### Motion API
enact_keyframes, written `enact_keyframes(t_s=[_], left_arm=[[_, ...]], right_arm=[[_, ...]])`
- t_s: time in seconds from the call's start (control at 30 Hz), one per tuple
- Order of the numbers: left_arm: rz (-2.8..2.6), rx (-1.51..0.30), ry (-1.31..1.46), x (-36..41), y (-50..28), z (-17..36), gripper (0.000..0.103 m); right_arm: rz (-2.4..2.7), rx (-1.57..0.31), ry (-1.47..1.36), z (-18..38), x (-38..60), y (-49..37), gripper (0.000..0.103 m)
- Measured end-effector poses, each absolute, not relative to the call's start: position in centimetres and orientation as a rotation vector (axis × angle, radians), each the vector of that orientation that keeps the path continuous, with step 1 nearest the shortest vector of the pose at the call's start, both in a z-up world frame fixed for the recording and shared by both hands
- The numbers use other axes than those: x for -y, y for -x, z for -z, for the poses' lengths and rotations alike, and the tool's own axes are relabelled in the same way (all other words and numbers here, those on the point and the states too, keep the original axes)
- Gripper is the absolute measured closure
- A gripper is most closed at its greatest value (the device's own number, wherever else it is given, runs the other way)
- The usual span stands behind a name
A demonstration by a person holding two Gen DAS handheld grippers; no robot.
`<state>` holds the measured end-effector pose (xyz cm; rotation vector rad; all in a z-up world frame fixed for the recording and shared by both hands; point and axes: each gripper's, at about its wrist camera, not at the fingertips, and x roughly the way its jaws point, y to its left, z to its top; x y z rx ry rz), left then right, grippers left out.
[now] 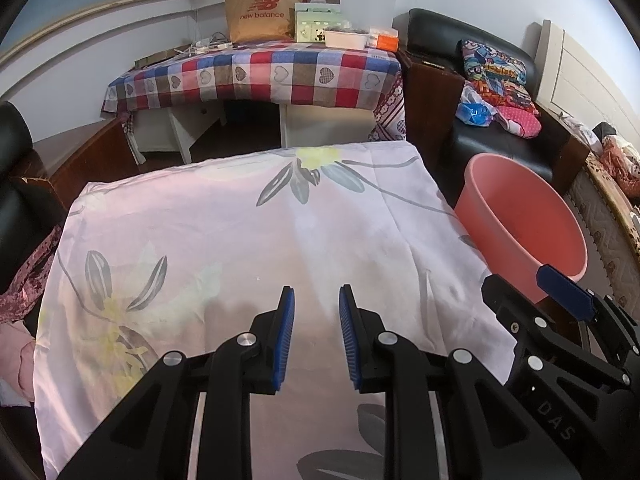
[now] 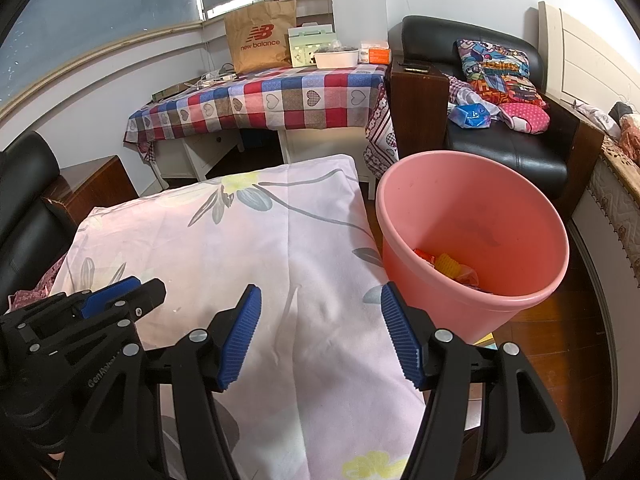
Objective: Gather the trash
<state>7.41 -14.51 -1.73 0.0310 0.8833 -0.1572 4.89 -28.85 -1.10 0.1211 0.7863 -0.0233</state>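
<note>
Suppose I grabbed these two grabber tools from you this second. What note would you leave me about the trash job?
Left gripper: fingers apart, nothing between them, hovering over the flowered cloth.
Right gripper: fingers wider apart, also empty, over the cloth's right edge next to the pink bin.
Things: the bin stands on the floor just right of the cloth-covered table. Inside it lie some orange and yellow wrappers.
Done: that trash is in the bin, and no trash shows on the visible part of the cloth.
Left: probably nothing here. Check the near edge and the floor, which the grippers hide.
</note>
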Motion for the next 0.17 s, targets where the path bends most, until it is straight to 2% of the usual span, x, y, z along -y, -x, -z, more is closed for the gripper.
enact_keyframes(t_s=[0.17], left_arm=[[0.161,-0.888,-0.030,14.51,-7.40,1.75,0.081]], right_arm=[[0.023,-0.787,-0.121,1.10,28.86,-4.89,0.041]])
